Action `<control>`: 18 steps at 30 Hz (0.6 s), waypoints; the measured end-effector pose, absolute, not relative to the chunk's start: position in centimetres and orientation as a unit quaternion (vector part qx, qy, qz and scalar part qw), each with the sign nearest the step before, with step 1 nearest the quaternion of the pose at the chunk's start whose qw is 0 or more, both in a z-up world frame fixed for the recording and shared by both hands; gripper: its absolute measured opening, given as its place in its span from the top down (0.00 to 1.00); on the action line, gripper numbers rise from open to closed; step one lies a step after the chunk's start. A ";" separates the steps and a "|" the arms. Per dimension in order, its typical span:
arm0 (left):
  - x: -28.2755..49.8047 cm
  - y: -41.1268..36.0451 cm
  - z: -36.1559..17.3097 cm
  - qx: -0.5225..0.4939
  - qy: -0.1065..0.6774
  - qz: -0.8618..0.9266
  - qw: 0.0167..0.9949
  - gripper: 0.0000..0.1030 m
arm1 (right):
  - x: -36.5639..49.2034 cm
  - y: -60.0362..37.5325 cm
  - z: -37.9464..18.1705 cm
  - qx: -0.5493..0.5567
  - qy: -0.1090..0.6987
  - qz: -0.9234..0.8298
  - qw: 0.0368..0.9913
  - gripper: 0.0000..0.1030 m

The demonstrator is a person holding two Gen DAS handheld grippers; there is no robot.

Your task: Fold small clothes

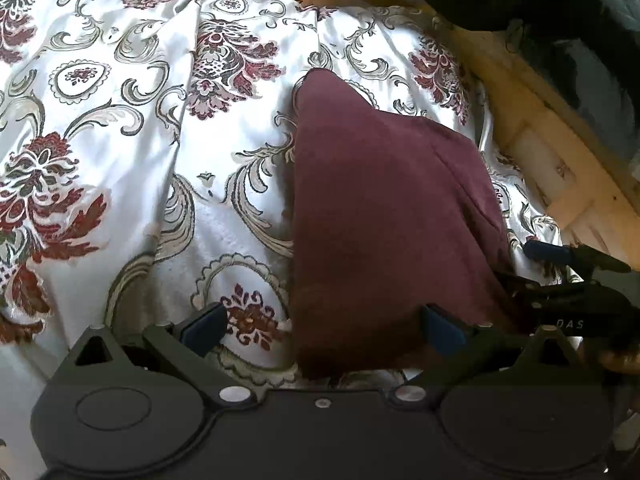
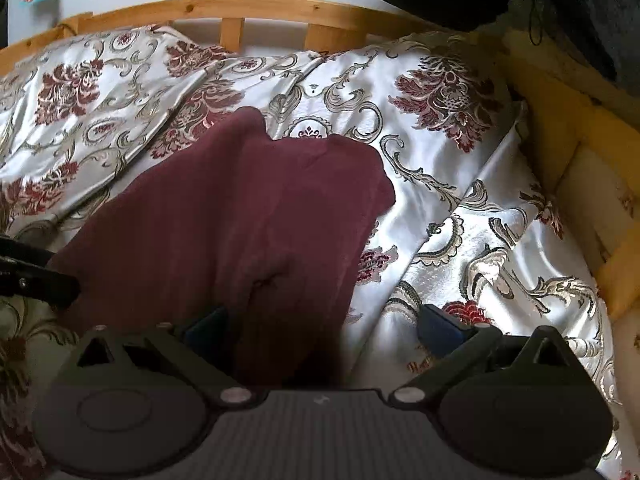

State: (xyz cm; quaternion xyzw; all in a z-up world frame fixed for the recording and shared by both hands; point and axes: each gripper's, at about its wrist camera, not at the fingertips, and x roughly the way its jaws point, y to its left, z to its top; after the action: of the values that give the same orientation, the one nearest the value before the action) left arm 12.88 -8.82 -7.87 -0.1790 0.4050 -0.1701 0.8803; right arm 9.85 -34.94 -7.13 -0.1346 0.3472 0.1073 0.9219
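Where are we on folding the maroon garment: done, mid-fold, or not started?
Done so far: the maroon garment lies doubled on the floral bedspread, a folded edge showing. In hand: nothing; the left gripper and right gripper are both open, the cloth's near end between their fingers but unpinched. Left: possibly another fold; it still looks long and uneven.

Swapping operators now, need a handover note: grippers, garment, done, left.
Left gripper: open, empty, at the near edge of the dark maroon soft-knit garment.
Right gripper: open, empty, over the garment's near right edge.
Garment lies released on the white floral satin bedspread, doubled over and uneven, with a bumpy far edge.
Left: judge whether another fold is needed, then square it.
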 end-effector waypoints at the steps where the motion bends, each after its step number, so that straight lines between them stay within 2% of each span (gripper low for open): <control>1: 12.8 -8.9 -7.9 -0.177 0.403 -0.170 0.881 0.01 | 9.9 -34.9 -7.1 -0.136 0.347 0.107 0.922 0.01; 18: 12.7 -9.1 -8.4 -0.164 0.399 -0.171 0.886 0.01 | 9.8 -34.5 -7.8 -0.151 0.340 0.107 0.922 0.01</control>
State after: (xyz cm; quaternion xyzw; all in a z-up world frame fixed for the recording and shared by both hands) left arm 12.66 -9.07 -8.35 -0.1645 0.3987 -0.1705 0.8860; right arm 9.82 -34.49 -7.79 -0.1511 0.3398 0.1068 0.9221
